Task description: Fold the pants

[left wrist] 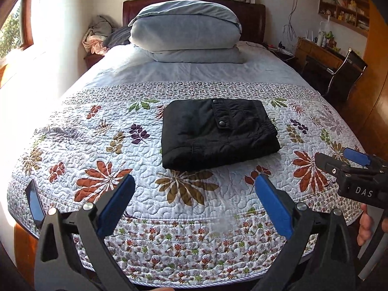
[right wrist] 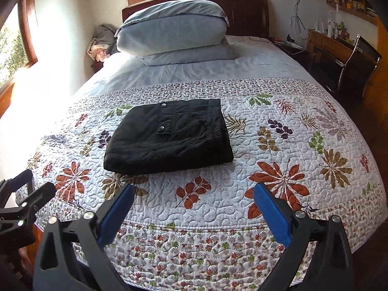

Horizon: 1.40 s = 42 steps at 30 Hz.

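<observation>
Folded pants (left wrist: 218,133) lie on the bed (left wrist: 169,206), ahead of and apart from both grippers, left (left wrist: 194,203) and right (right wrist: 194,208), jaws wide, empty; neither clearly nearer.

Bed (left wrist: 218,72) covered near the foot by a quilt (left wrist: 218,206) with a leaf pattern. Lying flat on the quilt: black folded pants (left wrist: 213,138). Stacked at the head end: folded pale blue bedding (left wrist: 186,31); resting at the quilt's left corner: a dark phone (left wrist: 35,203).
</observation>
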Tool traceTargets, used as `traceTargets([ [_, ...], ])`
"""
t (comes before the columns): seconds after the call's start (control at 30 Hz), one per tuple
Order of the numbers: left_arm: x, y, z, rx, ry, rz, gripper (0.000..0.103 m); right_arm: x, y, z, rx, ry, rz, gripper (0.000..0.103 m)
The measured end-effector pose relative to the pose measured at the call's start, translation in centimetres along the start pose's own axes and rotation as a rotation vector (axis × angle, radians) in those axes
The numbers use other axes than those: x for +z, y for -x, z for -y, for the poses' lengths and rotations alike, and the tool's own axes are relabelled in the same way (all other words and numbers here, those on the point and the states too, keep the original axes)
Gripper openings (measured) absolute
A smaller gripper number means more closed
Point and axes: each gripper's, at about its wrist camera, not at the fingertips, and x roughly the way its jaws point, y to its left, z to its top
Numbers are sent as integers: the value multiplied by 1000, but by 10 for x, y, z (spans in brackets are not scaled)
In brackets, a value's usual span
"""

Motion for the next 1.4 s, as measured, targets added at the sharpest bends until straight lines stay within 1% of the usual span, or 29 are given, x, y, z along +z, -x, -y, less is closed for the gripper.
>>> traceTargets([
  [0.17,-4,-3,-9,15,24,-17,99,-5,-6,-8,7,15,-24,99],
  [0.37,-8,-10,-15,36,31,-38,99,-6,-8,-9,-13,30,-30,99],
  [0.63,-13,-14,-9,28,19,-55,99,-8,-9,-9,-8,43,-53,99],
  [0.9,-11,-14,-9,25,22,-54,99,-8,-7,-9,-20,53,-43,99],
  [1.4,-11,-16,-10,17,37,-54,99,-10,-11,-15,-15,76,-50,99],
])
